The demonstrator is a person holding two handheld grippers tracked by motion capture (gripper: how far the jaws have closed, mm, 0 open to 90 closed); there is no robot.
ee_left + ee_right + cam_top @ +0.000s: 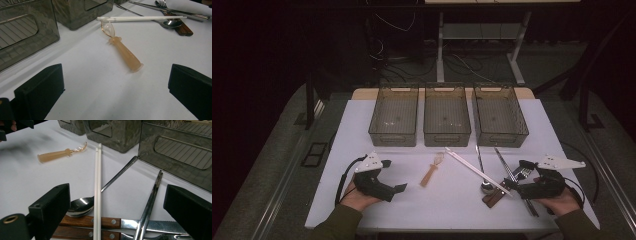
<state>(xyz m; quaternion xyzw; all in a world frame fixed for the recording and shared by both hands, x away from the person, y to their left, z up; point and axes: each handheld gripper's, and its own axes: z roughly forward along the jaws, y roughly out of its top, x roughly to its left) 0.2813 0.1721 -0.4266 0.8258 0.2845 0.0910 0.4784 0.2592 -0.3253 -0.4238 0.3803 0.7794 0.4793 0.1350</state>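
A white counter is seen from above, with 3 smoked clear bins set side by side along its far edge. A person's hands come in from the near edge, each holding a pair of tongs.

The left tongs are held low over the near left part of the counter, jaws spread wide with nothing between them. In the left gripper view they are aimed at a small amber spoon with a thick handle and a clear bowl, which lies alone on the bare counter just ahead of the jaws, near the front of the middle bin. It is not touched.

The right tongs are held at the near right, jaws likewise spread and empty. In the right gripper view they are seen hovering over a loose heap of cutlery. A pair of white chopsticks is laid across the bowl of a steel spoon and across 2 wooden-handled pieces, 1 of them a knife with a serrated blade. A pair of metal chopsticks is angled toward the right bin, and a fork is seen beside them in the left gripper view. No piece of the heap is pinched.
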